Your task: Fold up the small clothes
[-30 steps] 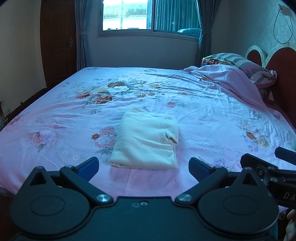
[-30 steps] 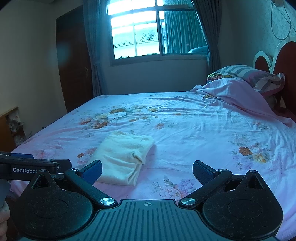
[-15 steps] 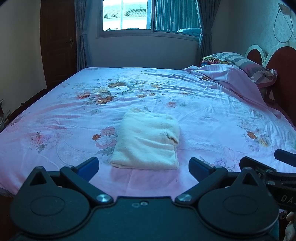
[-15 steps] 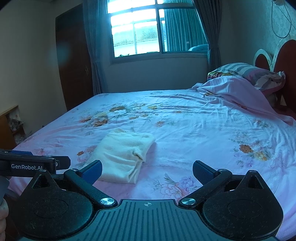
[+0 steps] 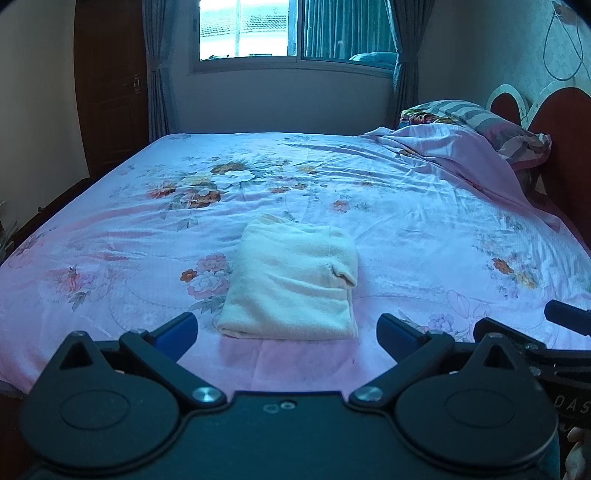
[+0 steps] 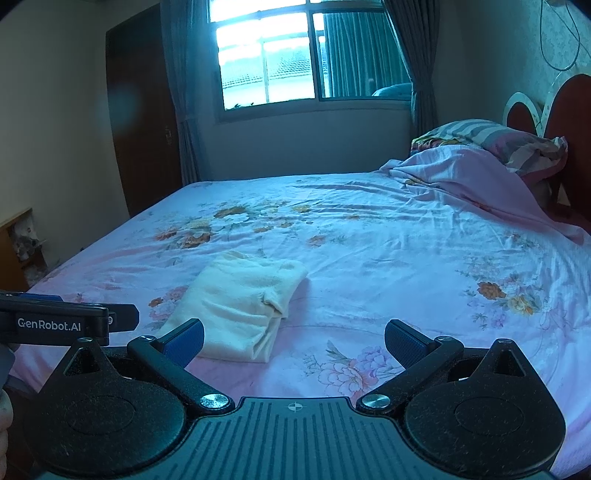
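Observation:
A cream folded garment [image 5: 295, 284] lies flat on the pink floral bedsheet [image 5: 406, 229], near the bed's front edge. It also shows in the right wrist view [image 6: 240, 306], left of centre. My left gripper [image 5: 287, 330] is open and empty, held back just short of the garment's near edge. My right gripper [image 6: 293, 338] is open and empty, to the right of the garment; its left blue pad [image 6: 184, 341] overlaps the garment's near corner in view. Each gripper's body shows at the edge of the other's view.
A crumpled pink blanket [image 5: 461, 155] and a striped pillow [image 5: 480, 118] lie at the far right by the red headboard [image 5: 565, 122]. A window with curtains [image 5: 295, 29] is behind the bed. A dark wardrobe [image 5: 107, 81] stands at left.
Both grippers have stayed nearly still, with only a slight drift. The garment has not moved.

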{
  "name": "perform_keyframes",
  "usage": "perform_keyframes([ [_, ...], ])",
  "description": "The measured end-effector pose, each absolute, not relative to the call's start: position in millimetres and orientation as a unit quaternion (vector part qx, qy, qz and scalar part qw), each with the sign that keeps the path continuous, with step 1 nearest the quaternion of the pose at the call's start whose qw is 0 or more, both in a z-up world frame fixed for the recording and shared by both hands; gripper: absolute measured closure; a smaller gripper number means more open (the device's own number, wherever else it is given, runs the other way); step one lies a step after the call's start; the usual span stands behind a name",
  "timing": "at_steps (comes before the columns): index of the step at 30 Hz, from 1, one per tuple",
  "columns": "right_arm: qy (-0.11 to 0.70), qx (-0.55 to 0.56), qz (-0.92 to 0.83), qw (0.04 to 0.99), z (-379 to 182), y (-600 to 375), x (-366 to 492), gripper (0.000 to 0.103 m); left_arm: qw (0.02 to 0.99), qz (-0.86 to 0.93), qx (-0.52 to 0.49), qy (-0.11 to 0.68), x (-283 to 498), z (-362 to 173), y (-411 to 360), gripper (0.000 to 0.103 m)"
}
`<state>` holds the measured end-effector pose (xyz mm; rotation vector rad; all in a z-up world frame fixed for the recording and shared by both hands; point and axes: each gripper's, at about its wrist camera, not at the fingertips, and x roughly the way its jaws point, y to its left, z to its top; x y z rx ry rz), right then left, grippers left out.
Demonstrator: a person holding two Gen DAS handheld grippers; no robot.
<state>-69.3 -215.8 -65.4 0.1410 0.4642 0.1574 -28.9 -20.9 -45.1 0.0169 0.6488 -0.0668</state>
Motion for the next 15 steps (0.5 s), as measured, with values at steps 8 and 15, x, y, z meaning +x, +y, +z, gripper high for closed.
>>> perform_keyframes([
  [8, 0.238, 0.072, 0.077, 0.966, -65.3, -212.3, -58.6, 0.0, 0.947, -0.038, 0.018, 0.32, -18.8, -44.7, -19.4, 0.002],
  [15, 0.24, 0.068, 0.085, 0.965, -64.5, -200.8, -41.5, 0.0, 0.954, -0.047, 0.037, 0.295, -2.9, -43.1, -20.5, 0.002],
])
